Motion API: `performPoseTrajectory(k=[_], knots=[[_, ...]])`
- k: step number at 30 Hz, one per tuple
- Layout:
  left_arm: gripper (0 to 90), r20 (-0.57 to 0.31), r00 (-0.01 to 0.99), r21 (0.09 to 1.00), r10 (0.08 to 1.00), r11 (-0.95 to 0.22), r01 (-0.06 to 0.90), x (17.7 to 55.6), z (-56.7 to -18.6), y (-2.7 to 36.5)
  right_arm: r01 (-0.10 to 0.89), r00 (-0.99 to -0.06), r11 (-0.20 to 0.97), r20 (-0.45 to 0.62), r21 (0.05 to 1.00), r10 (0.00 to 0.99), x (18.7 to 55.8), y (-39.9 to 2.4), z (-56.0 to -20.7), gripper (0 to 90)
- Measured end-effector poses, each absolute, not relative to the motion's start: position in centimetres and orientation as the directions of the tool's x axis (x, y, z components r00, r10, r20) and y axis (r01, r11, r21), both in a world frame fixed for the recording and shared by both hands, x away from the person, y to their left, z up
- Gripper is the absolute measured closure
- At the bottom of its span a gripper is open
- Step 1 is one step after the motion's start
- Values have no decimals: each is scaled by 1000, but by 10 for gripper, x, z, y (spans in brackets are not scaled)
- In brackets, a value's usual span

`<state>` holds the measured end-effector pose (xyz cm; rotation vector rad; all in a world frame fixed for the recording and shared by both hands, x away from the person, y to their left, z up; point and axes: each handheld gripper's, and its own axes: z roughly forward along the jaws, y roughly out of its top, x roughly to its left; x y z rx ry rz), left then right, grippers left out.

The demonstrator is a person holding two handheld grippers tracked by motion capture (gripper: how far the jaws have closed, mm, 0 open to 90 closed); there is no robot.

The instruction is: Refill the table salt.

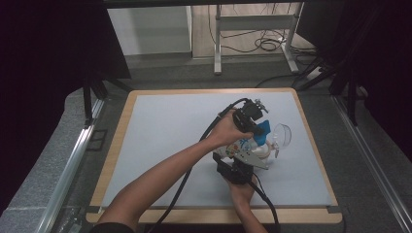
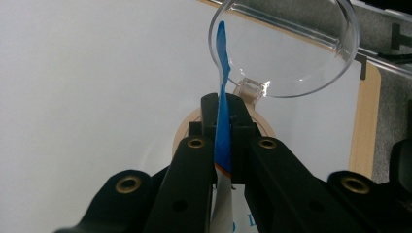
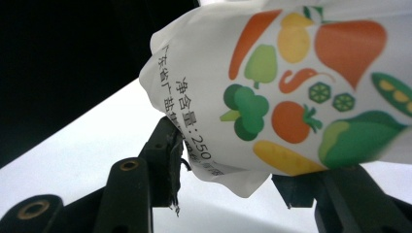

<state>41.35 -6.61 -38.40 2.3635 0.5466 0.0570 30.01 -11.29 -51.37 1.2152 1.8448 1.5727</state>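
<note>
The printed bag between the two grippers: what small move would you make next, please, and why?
Probably tilt the printed bag mouth-down toward the open jar. The left gripper pinches its blue top edge just before the jar's rim, and the right gripper holds its lower end.

Right gripper (image 3: pixel 228 182) fingers (image 3: pixel 165 160) clamp printed pouch (image 3: pixel 291 92).
</note>
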Motion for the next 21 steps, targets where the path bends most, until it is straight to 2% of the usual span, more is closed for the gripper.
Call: performPoseTrajectory(k=[21], knots=[[898,-142,904,687,404,-617,384,410,-380,-40,336,-534,95,107,937,838,295,-113,-520,485]])
